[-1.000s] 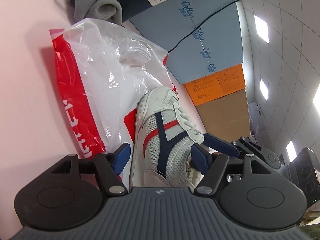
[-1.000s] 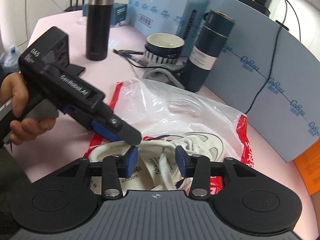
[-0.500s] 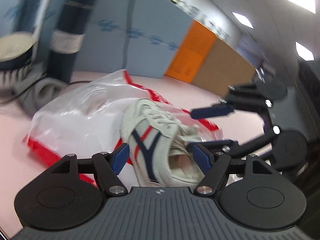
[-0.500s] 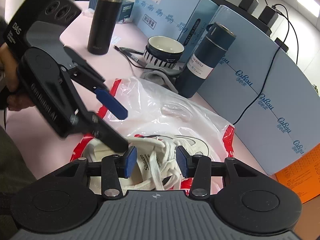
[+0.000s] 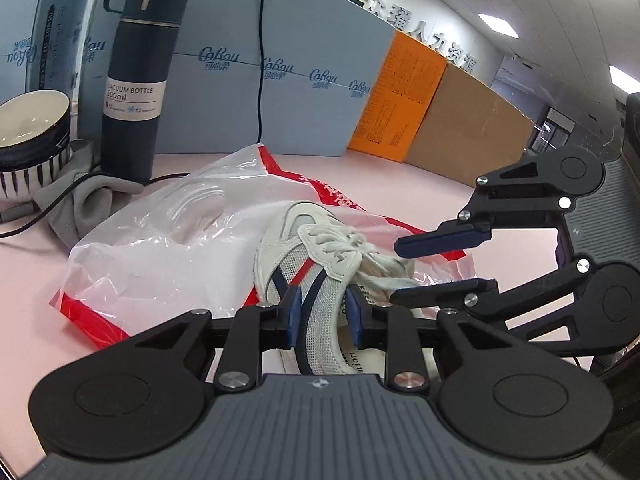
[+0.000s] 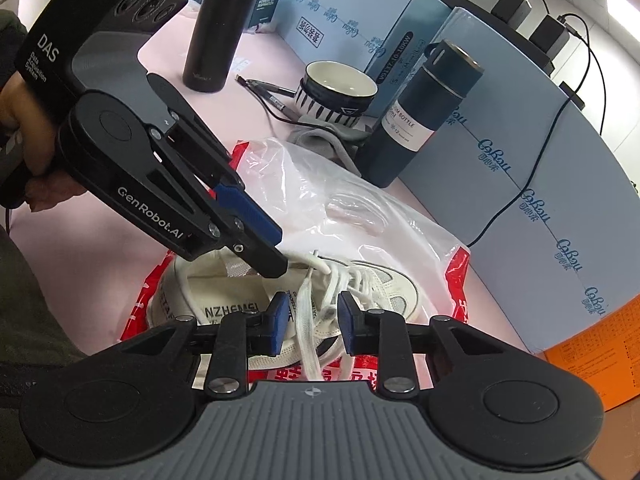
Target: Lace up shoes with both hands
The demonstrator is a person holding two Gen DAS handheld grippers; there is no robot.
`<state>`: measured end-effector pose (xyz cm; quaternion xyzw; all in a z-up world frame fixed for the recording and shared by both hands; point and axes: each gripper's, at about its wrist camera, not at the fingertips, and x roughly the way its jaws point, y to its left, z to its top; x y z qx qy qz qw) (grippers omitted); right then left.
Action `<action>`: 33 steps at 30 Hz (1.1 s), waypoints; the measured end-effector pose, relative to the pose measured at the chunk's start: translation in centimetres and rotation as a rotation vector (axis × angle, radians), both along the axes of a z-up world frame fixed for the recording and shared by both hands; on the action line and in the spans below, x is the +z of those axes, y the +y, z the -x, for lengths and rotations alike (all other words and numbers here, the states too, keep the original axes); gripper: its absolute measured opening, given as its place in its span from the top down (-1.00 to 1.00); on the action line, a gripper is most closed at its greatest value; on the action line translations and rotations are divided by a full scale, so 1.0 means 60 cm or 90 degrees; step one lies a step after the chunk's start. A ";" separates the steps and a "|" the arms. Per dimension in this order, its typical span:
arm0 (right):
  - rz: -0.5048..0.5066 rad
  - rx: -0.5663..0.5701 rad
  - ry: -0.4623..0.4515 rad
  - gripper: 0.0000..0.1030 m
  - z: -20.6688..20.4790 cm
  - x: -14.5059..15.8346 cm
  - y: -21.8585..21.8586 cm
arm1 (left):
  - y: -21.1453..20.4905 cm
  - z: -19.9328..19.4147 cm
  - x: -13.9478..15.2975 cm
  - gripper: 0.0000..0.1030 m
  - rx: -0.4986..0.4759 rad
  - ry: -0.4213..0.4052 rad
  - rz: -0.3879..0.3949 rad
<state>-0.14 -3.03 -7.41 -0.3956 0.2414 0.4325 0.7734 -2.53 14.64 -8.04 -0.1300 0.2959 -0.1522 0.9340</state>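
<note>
**Shoe on bag, both grippers at the laces**

The white mesh sneaker with navy and red stripes (image 6: 320, 292) lies on the clear-and-red plastic bag (image 6: 360, 216). Beyond the bag stand a navy vacuum bottle (image 6: 420, 112) and a striped ceramic bowl (image 6: 340, 92), apparently empty. The left gripper (image 6: 276, 256) has just narrowed its jaws over the sneaker's collar edge; contact cannot be confirmed. The right gripper (image 6: 312, 320), also just narrowed, straddles a flat white lace (image 6: 306, 320) without touching it.

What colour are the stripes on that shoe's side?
Navy blue, with a thin red one, on the shoe; left wrist view shows them best.
</note>
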 end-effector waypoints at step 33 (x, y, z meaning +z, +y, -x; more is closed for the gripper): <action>-0.161 -0.053 0.105 0.66 -0.053 0.023 -0.003 | -0.019 0.008 -0.012 0.18 0.027 0.006 -0.013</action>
